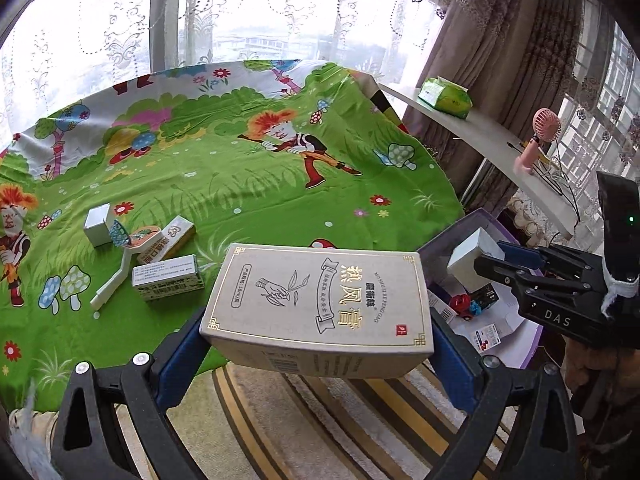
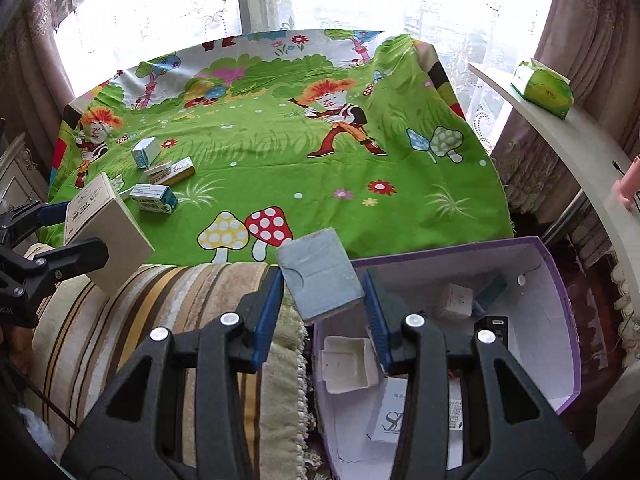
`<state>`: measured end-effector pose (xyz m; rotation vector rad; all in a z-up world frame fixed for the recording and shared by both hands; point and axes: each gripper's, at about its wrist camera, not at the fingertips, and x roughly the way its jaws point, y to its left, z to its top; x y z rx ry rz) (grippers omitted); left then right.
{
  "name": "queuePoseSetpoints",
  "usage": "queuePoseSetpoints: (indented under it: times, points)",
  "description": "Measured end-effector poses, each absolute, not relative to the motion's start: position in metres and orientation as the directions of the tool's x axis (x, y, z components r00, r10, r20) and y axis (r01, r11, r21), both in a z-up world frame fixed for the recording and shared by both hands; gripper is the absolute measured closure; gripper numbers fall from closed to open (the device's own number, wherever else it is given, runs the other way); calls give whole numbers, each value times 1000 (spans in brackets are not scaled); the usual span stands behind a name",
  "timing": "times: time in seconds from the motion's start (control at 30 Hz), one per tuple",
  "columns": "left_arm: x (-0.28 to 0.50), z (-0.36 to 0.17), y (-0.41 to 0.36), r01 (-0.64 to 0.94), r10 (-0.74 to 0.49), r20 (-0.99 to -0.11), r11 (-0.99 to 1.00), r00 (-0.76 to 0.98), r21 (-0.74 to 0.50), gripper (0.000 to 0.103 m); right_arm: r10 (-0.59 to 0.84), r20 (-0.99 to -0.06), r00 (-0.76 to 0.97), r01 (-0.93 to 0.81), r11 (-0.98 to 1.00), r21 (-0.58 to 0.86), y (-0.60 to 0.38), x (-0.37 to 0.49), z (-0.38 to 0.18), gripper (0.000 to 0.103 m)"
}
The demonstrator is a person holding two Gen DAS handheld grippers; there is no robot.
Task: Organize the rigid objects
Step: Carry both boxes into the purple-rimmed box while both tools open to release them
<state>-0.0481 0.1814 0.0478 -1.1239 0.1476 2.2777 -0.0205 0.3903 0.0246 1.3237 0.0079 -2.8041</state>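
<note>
- Far left on the tabletop, a cluster of small boxes [image 1: 160, 256] is lying on the green cartoon cloth [image 1: 256, 184] — well apart from both grippers, waiting to be sorted.
- The left gripper [image 1: 318, 322] is clamping a wide beige box [image 1: 318, 300] across its long axis, jaws spread wide with the blue pads pressing on its two short ends; the box is hanging off the tabletop edge, over the striped cushion [image 1: 320, 420].
- From that box the purple bin [image 1: 534, 344] is lying to the right and slightly ahead — the left gripper is the farther of the two from it.
- The right gripper [image 2: 323, 300] is closed partway on a small grey box [image 2: 320, 276], which is sitting tilted between the pads, its long axis leaning toward the tabletop.
- That grey box is hovering just over the bin's near-left rim [image 2: 440, 250]; the open bin interior is lying right and below, so a short move rightward looks like what a drop calls for.
- Inside the bin, several small cartons [image 2: 456, 300] are already lying.
</note>
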Motion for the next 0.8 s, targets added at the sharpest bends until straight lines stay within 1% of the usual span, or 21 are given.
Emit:
queuePoseSetpoints:
  times: [0.33,0.6,0.7,0.8]
  points:
    - [-6,49,255,-692,524,-763,-707,-377,-144,3,74,-780,-622,-129,-992,8,467,12,15,58]
    - [27,48,298,-793,592,-757,-586,-276,-169,1,119,-775,-621,-224,-974,29,510,31,15,58]
    - [34,47,309,-810,585,-764,-568,-270,-149,1,137,-769,-624,-252,-967,32,521,36,17,58]
    - [33,44,310,-802,576,-773,-577,-265,-154,1,146,-763,-630,-270,-962,39,531,40,19,58]
